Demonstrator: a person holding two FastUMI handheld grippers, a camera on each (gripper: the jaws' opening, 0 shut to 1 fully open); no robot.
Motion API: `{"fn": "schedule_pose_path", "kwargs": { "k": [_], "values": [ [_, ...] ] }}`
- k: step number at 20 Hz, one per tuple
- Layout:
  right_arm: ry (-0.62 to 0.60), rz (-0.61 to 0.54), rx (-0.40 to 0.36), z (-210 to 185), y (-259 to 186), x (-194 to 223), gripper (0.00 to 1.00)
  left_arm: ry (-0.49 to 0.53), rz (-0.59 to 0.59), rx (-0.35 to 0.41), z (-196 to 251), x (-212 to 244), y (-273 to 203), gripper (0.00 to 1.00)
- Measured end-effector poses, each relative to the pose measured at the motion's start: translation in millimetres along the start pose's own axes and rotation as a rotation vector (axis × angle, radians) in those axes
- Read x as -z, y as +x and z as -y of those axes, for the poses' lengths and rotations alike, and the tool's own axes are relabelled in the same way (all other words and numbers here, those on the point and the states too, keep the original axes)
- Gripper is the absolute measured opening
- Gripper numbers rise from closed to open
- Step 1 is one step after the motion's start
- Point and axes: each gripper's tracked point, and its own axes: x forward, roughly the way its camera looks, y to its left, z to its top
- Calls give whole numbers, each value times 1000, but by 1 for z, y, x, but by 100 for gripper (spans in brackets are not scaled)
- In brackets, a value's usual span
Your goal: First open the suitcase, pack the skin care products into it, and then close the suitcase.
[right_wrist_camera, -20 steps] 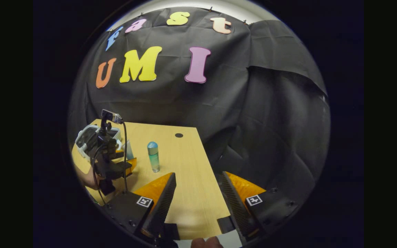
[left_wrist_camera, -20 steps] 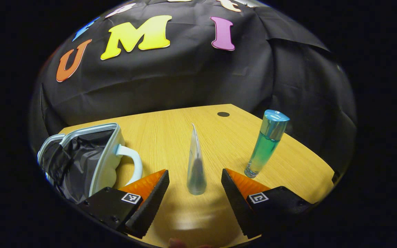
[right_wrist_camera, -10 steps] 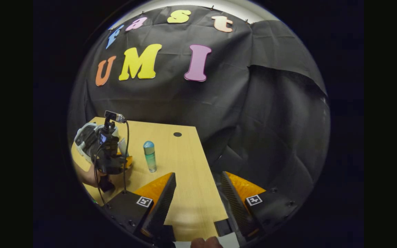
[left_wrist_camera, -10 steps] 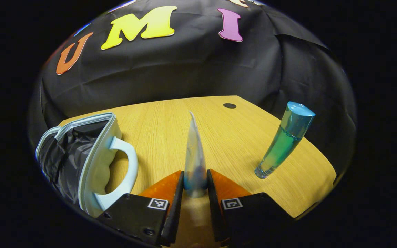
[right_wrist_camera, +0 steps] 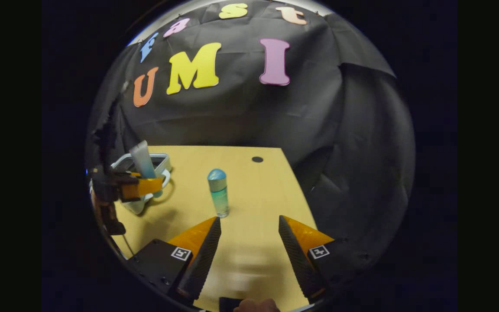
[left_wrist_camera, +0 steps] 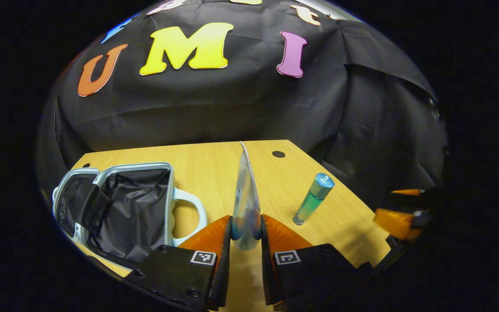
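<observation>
My left gripper [left_wrist_camera: 245, 229] is shut on a pale squeeze tube [left_wrist_camera: 245, 195] and holds it upright above the wooden table [left_wrist_camera: 215, 160]. The small white suitcase [left_wrist_camera: 124, 208] lies open at the left, showing its black lining and a white handle. A blue-green bottle [left_wrist_camera: 313, 199] stands on the table to the right. In the right gripper view, my right gripper [right_wrist_camera: 249, 234] stands open over the table with nothing between its fingers, the bottle [right_wrist_camera: 218, 193] just beyond it. Farther left there, the left gripper [right_wrist_camera: 139, 187] holds the tube [right_wrist_camera: 142, 159] beside the suitcase [right_wrist_camera: 163, 162].
The table's right edge [right_wrist_camera: 301, 190] drops off to the black cloth. A round dark hole [left_wrist_camera: 278, 154] marks the table's far side. In the left gripper view the right gripper [left_wrist_camera: 401, 212] shows at the far right. A hand [right_wrist_camera: 256, 305] shows at the bottom of the right gripper view.
My left gripper closed on the tube a second ago, then lifted it off the table. The right gripper moved left, closer to the bottle.
</observation>
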Motion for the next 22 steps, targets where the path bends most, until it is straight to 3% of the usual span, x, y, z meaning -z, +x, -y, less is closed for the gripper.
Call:
{"fn": "schedule_pose_path", "kwargs": {
  "k": [6,14,16,17,20,22],
  "values": [
    [-3,-12,-50,-45,80,9,79,-23,40,-86,-36,-30,-71,35],
    [77,-88,-20,-51,139,23,80,-105,34,-205,-80,-16,-98,35],
    [70,-88,-14,-51,143,21,74,-122,26,-234,-95,-11,-105,35],
    [67,-86,-6,-50,144,20,63,-135,21,-250,-103,-9,-109,35],
    [63,-84,1,-52,149,18,42,-163,12,-287,-124,-4,-116,35],
    [56,-89,-1,-54,145,17,39,-179,4,-301,-134,2,-120,35]
  ]
}}
